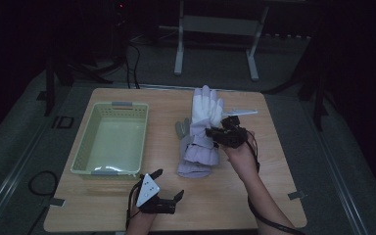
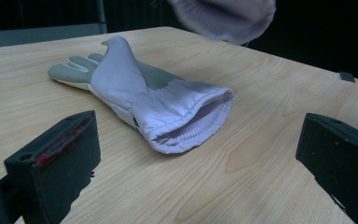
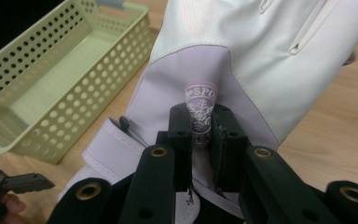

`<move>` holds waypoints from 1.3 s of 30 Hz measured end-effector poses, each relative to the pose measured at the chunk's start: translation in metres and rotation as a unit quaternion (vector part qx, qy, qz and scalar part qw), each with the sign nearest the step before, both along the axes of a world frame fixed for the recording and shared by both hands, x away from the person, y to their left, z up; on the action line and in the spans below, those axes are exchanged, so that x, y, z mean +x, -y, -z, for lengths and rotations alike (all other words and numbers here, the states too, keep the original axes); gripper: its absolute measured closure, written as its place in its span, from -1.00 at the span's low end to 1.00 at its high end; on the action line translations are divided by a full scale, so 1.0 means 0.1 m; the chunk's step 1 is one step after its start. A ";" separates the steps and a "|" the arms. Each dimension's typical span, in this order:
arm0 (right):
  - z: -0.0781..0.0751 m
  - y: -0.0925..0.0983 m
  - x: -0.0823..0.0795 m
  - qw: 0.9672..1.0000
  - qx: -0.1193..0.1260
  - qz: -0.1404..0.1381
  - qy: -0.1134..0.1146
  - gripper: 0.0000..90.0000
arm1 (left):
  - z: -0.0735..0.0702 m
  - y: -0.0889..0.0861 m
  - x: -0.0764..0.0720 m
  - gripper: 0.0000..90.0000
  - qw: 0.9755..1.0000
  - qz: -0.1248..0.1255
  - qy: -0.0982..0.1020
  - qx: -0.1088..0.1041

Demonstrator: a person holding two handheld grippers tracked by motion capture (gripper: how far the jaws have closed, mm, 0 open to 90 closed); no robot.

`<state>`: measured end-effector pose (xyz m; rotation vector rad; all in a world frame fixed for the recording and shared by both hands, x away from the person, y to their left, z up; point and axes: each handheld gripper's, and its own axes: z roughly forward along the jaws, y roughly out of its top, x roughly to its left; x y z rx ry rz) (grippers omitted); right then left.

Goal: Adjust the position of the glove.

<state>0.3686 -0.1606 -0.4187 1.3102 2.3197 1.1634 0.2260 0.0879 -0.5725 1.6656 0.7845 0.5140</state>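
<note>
Lifted glove [image 2: 223,18] — top cut off by edge.

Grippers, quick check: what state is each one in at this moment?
Left tongs: open, holding nothing, low over the table.
Right tongs: closed on a pinch of the white glove, lifting it above the second glove.
</note>
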 end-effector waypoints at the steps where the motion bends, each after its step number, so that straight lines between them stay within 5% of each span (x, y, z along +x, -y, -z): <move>1: 0.03 -0.03 0.01 1.000 -0.005 -0.001 -0.001 0.77 | 0.00 0.00 0.00 -1.00 1.000 0.000 0.000 -0.001; 3: 0.13 -0.12 0.03 1.000 -0.025 -0.005 -0.010 0.77 | 0.00 0.00 0.00 -1.00 1.000 0.000 0.000 0.000; 21: 0.83 -0.34 0.33 0.995 -0.061 -0.002 -0.084 0.68 | 0.00 0.00 0.00 -1.00 1.000 0.004 0.000 -0.003; 30: 0.88 -0.23 0.31 0.994 -0.058 -0.006 -0.089 0.65 | 0.00 0.00 0.00 -1.00 1.000 0.003 -0.001 -0.002; 39: 0.82 -0.02 0.27 0.993 -0.088 0.006 -0.080 0.64 | 0.00 0.00 0.01 -1.00 1.000 0.003 -0.003 -0.001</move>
